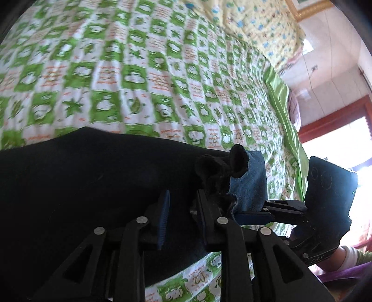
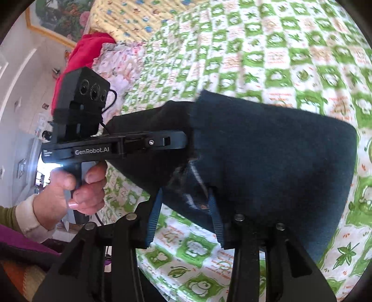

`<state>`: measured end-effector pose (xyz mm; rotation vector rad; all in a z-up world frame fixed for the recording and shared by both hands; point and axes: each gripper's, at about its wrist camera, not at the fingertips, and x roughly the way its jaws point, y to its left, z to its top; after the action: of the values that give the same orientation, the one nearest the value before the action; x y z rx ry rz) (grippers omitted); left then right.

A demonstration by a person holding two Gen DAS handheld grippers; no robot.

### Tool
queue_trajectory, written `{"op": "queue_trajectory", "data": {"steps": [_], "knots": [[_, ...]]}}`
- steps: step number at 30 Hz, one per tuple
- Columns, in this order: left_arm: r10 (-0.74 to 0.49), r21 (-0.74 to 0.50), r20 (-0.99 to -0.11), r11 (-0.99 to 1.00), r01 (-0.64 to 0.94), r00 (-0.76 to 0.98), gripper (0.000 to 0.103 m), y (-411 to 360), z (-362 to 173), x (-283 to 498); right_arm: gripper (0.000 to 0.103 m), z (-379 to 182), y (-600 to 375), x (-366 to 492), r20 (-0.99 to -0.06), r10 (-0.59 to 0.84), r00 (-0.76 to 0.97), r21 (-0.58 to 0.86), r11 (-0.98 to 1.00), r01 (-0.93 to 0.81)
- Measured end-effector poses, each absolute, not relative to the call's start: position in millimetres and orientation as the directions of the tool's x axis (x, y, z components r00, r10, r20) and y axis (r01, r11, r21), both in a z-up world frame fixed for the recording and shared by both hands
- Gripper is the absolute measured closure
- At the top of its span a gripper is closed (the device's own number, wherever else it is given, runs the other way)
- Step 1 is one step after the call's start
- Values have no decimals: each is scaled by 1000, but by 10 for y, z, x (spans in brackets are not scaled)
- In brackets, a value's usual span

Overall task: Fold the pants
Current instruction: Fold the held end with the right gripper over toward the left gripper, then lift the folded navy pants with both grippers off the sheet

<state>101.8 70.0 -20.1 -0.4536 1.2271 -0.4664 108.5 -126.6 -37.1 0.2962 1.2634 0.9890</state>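
Observation:
Dark navy pants (image 1: 81, 181) hang lifted over a green-and-white checked bedspread (image 1: 139, 76). My left gripper (image 1: 183, 220) is shut on the pants' edge, with cloth bunched between its blue pads. In the right wrist view the pants (image 2: 267, 158) spread to the right, and my right gripper (image 2: 186, 216) is shut on their lower edge. The left gripper (image 2: 181, 141) shows there from the side, clamped into the dark cloth, with a hand on its handle. The right gripper's body (image 1: 325, 197) shows at the right of the left wrist view.
A yellow patterned quilt (image 1: 262, 25) lies at the bed's head. A red cloth (image 2: 83, 55) and a floral pillow (image 2: 116, 76) lie at the bed's edge. A framed picture (image 2: 58, 21) hangs on the wall. A bright doorway with a red frame (image 1: 337, 130) is beyond the bed.

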Motion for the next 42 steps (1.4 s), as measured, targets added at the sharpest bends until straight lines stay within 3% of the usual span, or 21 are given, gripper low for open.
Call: {"op": "queue_trajectory", "data": {"steps": [13,32,36,42], "knots": [[-501,-586,-764,802,-116,406,68,1415,-59,493,61,-110,-968,1104,-629,776,-45,671,514,-534],[-313,-613,-750,658,-437,582,61,2258,26,-469,60,77,-228,1174,-651,752,-102,616,445,-650],[-263,-608,-757,622,-494,599,61,2414,20,-659,48,104,14,1197,-656,744,-125,605,420,-676],[-208,-607,-762,558,-566,613,61,2698,-11,-877,47,157,439,1228,-658,734,-171,590,361,-722]]}}
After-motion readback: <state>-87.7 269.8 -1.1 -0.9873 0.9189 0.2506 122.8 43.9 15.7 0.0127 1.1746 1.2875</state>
